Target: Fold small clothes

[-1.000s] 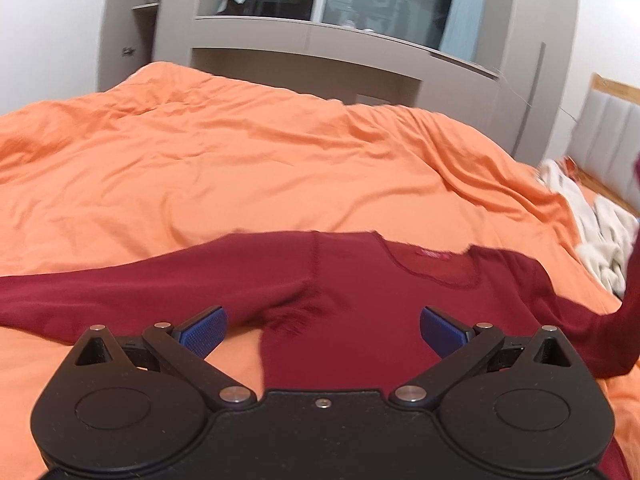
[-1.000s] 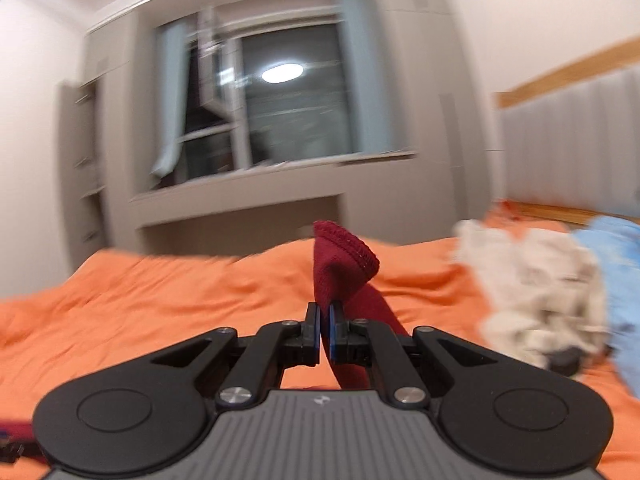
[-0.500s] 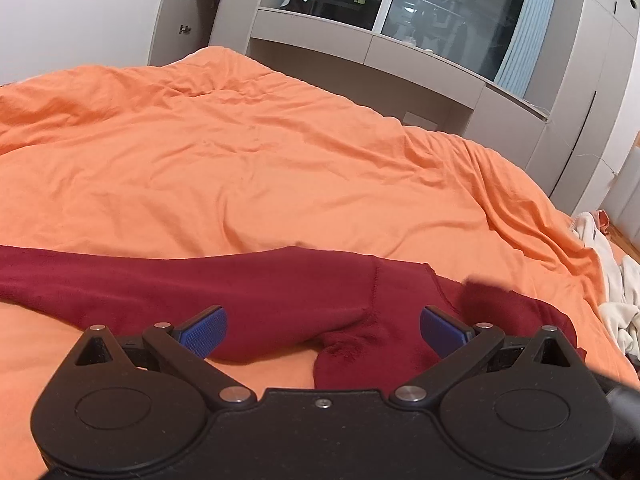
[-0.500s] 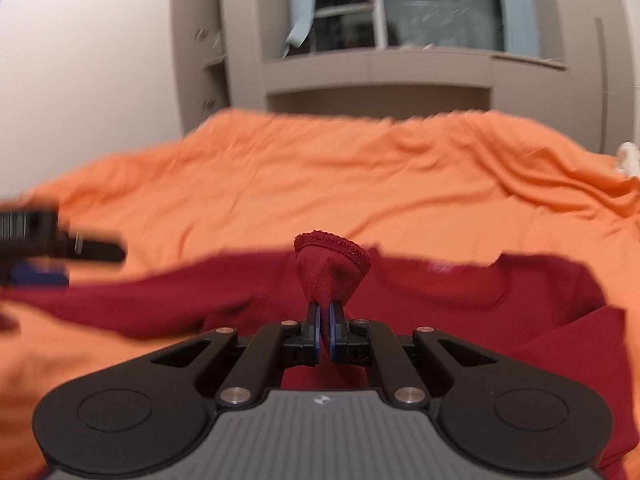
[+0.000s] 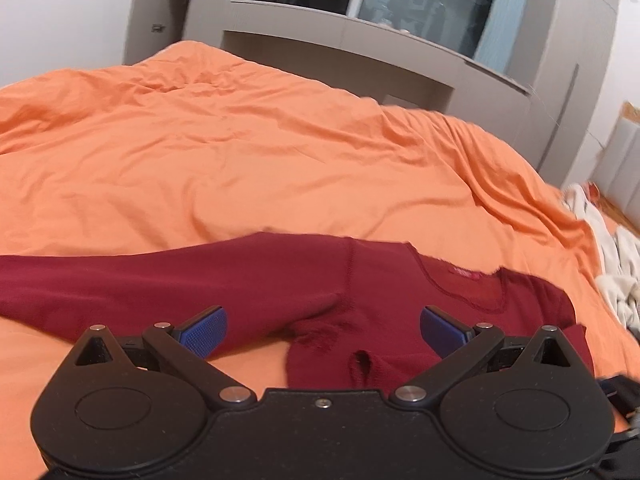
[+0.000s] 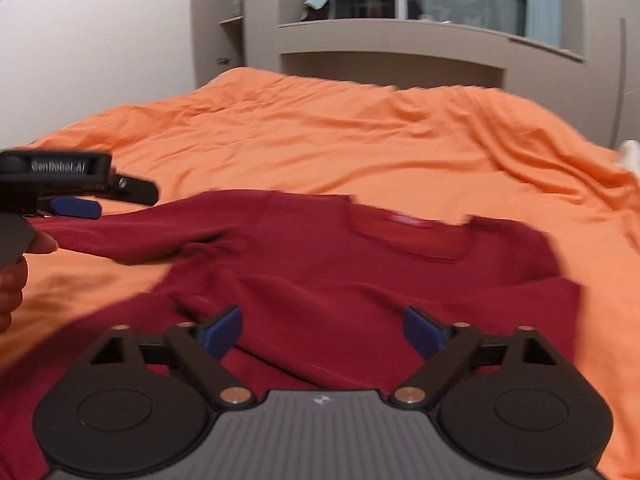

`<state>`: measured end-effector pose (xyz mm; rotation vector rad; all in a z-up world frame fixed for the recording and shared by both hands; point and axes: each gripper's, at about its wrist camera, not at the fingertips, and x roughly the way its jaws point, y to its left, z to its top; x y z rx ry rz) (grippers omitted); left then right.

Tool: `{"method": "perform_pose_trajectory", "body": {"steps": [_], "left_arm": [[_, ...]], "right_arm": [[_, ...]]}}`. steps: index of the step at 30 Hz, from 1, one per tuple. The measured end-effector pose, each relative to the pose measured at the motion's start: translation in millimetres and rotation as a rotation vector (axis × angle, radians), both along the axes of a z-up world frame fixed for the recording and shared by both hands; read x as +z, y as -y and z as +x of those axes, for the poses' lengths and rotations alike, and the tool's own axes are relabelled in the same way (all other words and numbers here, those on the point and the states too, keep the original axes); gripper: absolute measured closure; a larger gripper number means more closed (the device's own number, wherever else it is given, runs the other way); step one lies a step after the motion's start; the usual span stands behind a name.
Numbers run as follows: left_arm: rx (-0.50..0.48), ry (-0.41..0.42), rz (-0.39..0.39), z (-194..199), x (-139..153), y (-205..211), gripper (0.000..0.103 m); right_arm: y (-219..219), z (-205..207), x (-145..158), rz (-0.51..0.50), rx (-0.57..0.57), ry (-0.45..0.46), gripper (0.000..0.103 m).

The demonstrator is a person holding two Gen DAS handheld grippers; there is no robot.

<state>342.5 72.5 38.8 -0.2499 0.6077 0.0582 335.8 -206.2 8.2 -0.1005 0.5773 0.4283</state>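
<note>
A dark red long-sleeved shirt (image 6: 320, 272) lies on the orange bed cover (image 6: 360, 140), neckline away from me. Its left sleeve (image 5: 140, 280) stretches out flat to the left. The right sleeve lies folded over the body. My left gripper (image 5: 322, 330) is open and empty, just above the left armpit of the shirt; it also shows at the left edge of the right wrist view (image 6: 80, 200). My right gripper (image 6: 322, 330) is open and empty over the lower body of the shirt.
A heap of white clothes (image 5: 608, 264) lies at the right side of the bed. A grey built-in cabinet with a window recess (image 6: 400, 40) stands behind the bed. The orange cover (image 5: 240, 152) is wrinkled.
My right gripper carried the right sleeve cuff over the shirt body, then opened and let it go. My left gripper stayed open near the left armpit.
</note>
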Motion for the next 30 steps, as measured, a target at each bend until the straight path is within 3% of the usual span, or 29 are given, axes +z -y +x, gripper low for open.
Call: {"method": "perform_pose_trajectory", "body": {"steps": [4,8,11,15,20,22,24,30], "left_arm": [[-0.042,-0.05,0.051,16.7,-19.7,23.3,0.001],[-0.085,-0.149,0.113,29.7,-44.6,43.1,0.001],[-0.085,-0.198,0.201,32.8,-56.1,53.0,0.001],[-0.092,-0.212,0.227,33.1,-61.8,54.7,0.001],[-0.092,-0.218,0.237,34.2,-63.4,55.9,0.001],[-0.092,-0.223,0.241,35.4,-64.5,56.2,0.001],[-0.092,-0.226,0.244,36.2,-65.6,58.3,0.001],[-0.094,-0.206,0.269,35.8,-63.7,62.6,0.001]], "right_arm": [[56.8,-1.0,-0.1,0.008,-0.113,0.027,0.0],[113.2,16.1,-12.0,0.131,-0.255,0.016,0.0],[141.5,38.1,-21.0,0.221,-0.293,-0.012,0.005],[167.1,69.3,-33.9,0.314,-0.363,-0.025,0.022],[190.6,102.5,-61.1,0.454,-0.434,-0.128,0.046],[193.4,106.8,-68.9,0.447,-0.437,-0.145,0.07],[192.6,103.7,-71.8,0.44,-0.421,-0.141,0.087],[197.7,84.6,-34.3,0.36,-0.487,-0.016,0.092]]}}
